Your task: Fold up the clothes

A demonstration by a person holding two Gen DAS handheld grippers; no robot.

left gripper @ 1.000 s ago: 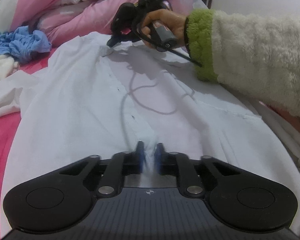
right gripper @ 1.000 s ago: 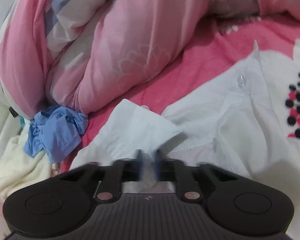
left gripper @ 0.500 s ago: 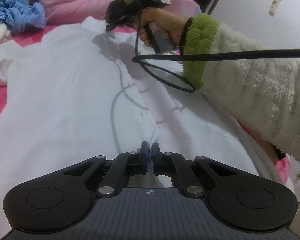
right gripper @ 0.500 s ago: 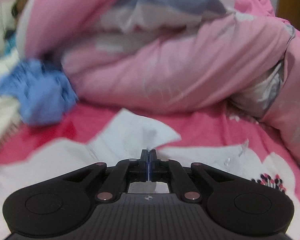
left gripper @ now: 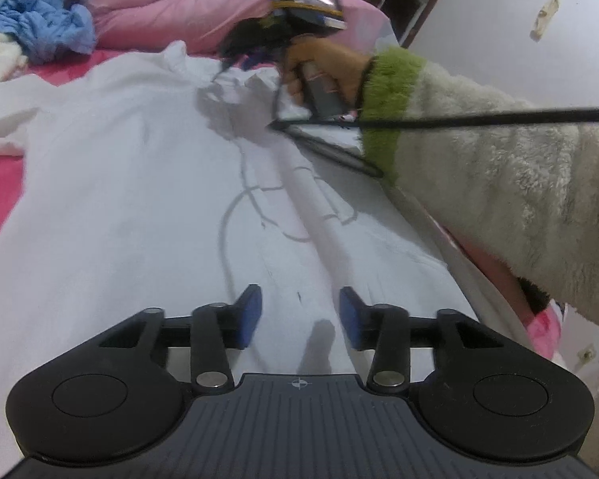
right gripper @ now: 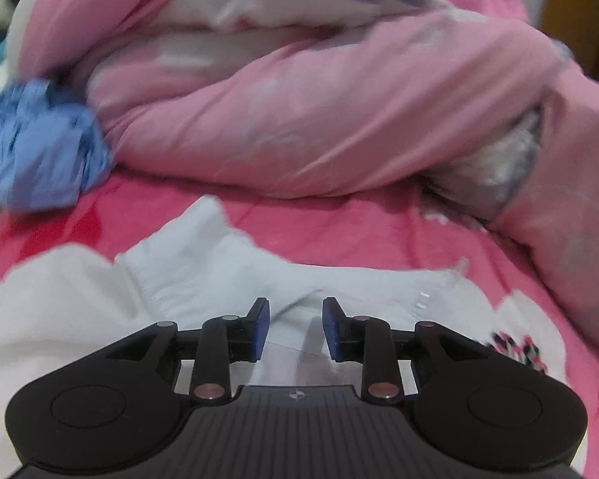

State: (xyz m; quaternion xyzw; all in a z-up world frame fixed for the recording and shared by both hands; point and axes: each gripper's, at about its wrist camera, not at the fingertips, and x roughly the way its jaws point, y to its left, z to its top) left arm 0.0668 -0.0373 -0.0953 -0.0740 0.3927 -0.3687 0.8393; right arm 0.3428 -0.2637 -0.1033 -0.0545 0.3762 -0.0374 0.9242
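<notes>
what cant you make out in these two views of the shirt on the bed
- Left wrist view: the white shirt has its hem cut off by the left hand-held gripper body; its right side is hidden by the fuzzy sleeve.
- Left wrist view: the right hand-held gripper tips are blurred.
- Right wrist view: the blue garment is motion-blurred and edge-cropped.

Left gripper [left gripper: 299,313]: black linkage arms, blue pads, silver pivot screws, ribbed grey deck with small crosshair mark, two round black discs at corners. Right gripper [right gripper: 295,327]: same build; seen from left wrist, carries green LED, small lit screen, black cable [left gripper: 499,116]. Fluffy cream sleeve [left gripper: 511,183], green fuzzy cuff.
</notes>
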